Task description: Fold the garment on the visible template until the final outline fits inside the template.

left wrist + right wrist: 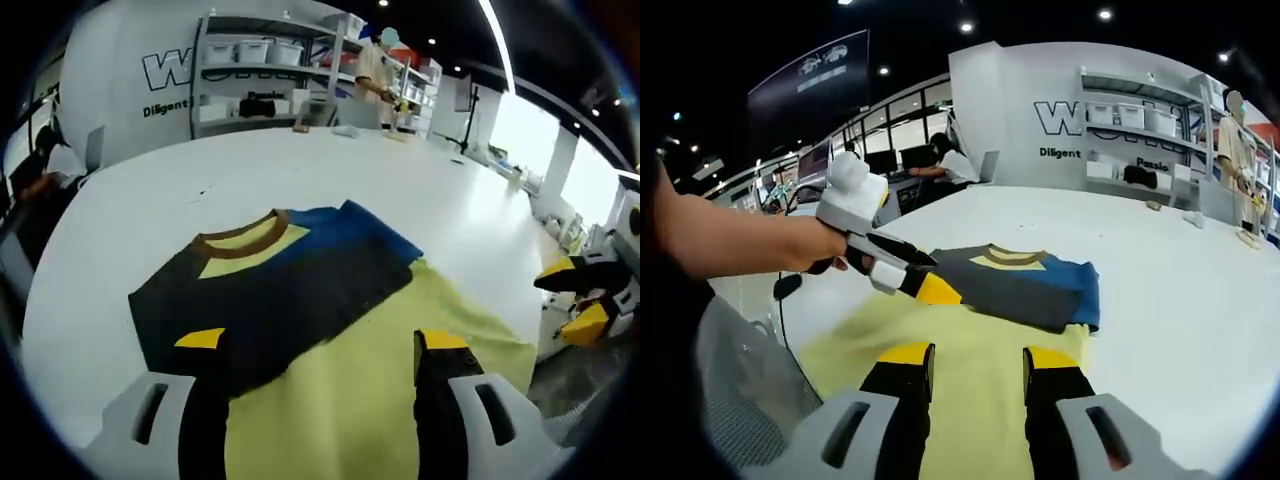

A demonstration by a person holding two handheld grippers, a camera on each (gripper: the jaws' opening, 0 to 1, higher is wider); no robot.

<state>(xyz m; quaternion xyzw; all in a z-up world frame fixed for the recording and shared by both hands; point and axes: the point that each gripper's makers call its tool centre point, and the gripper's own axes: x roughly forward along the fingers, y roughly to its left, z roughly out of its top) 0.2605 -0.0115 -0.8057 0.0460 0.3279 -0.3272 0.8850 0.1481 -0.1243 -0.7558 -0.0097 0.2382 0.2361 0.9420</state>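
Both grippers (320, 340) (978, 356) open, empty, above garment (300, 270) half-folded on table (150, 190); template possibly yellow sheet.

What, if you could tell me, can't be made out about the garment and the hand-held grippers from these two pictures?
- Garment: its near hem, cut off by the bottom edge and the jaws in the left gripper view.
- Template: no outline can be told on the white table; the cloth may cover it.
- Left hand-held gripper: in the right gripper view its tips are close together over the cloth, but whether they pinch it is unclear.
- Right hand-held gripper: open above the yellow part.
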